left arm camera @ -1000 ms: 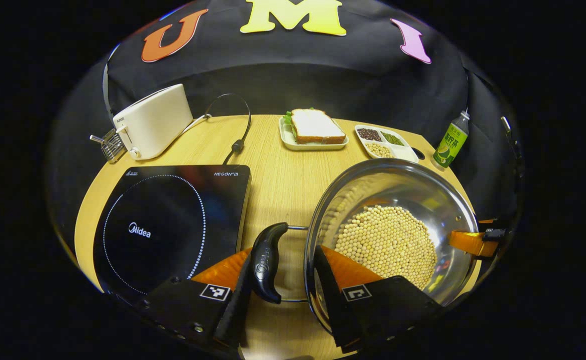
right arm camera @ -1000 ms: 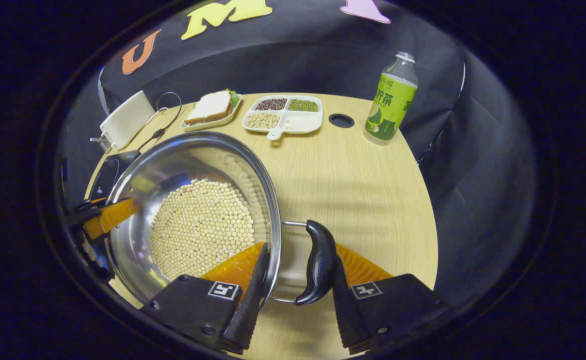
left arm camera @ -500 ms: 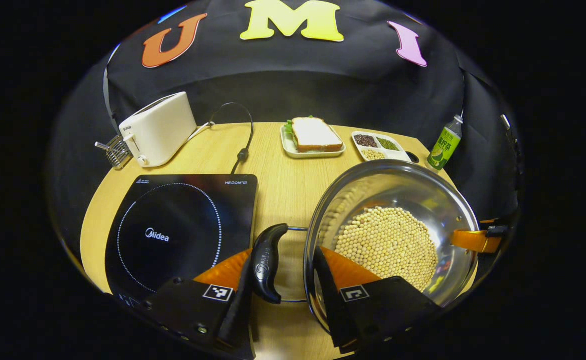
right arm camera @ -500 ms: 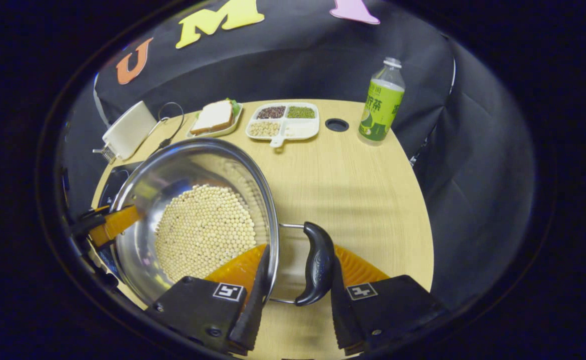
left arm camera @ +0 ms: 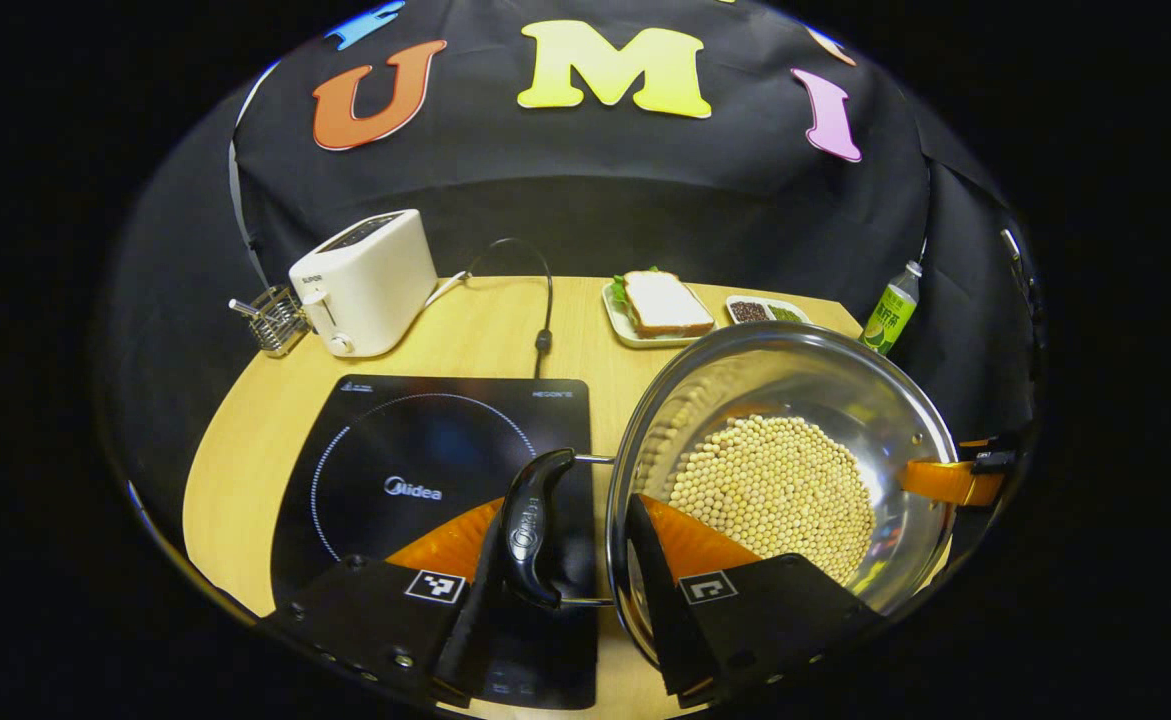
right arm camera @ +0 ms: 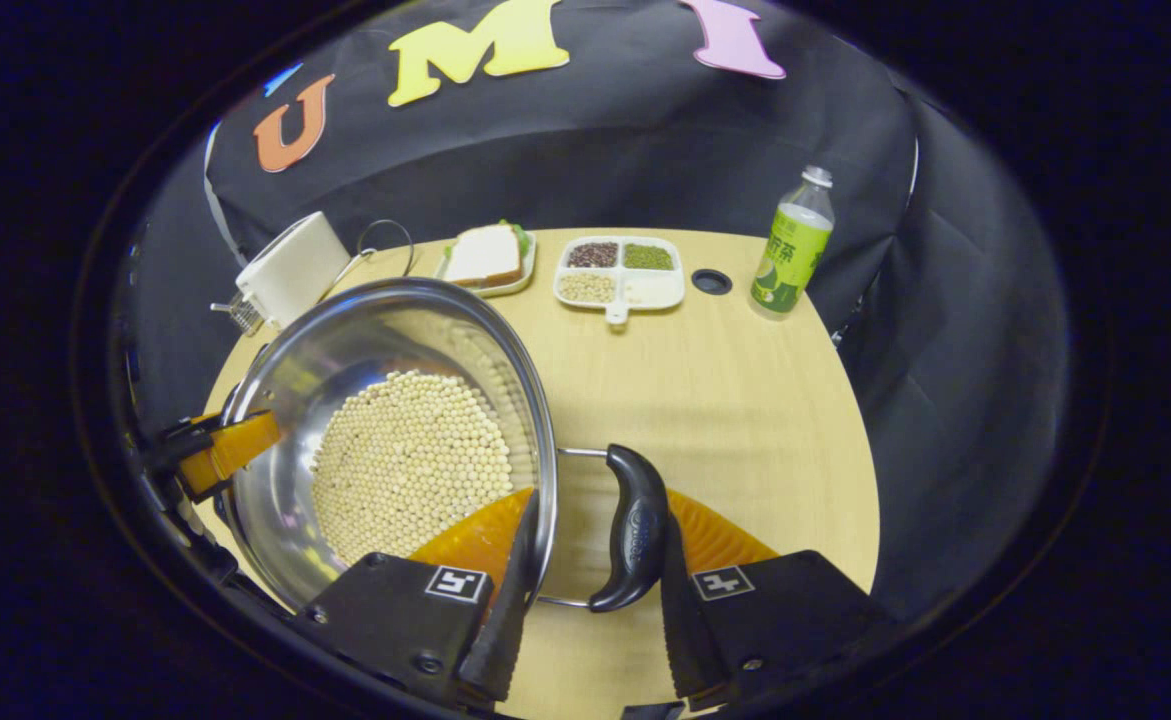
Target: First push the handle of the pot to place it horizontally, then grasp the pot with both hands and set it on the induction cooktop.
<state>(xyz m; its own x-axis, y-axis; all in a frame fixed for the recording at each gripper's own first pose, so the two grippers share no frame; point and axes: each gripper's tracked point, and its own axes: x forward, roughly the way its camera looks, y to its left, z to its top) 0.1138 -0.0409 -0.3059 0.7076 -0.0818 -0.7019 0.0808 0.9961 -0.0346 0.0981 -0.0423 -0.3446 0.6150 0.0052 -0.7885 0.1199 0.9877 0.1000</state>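
A steel pot (left arm camera: 785, 345) with a layer of pale beans (left arm camera: 775, 490) hangs above the table, held at both sides. My left gripper (left arm camera: 565, 570) is shut across the pot's black left handle (left arm camera: 535, 520) and rim, one finger outside the handle, the other inside the pot wall. That handle is over the right part of the black induction cooktop (left arm camera: 415, 450). In the right gripper view, my right gripper (right arm camera: 595, 580) is shut the same way on the black right handle (right arm camera: 635, 525) of the pot (right arm camera: 345, 340). Each view shows the other gripper at the pot's far rim.
A white toaster (left arm camera: 365, 280) with its cable (left arm camera: 543, 300) and a small wire rack (left arm camera: 270, 320) stand at the back left. A sandwich plate (left arm camera: 660, 305), a divided dish of beans (right arm camera: 620, 275), a table hole (right arm camera: 712, 281) and a green bottle (right arm camera: 790, 250) line the back.
Both grippers have carried the pot up and to the left. The cooktop, earlier off to the left of the handle, now lies under the left handle.
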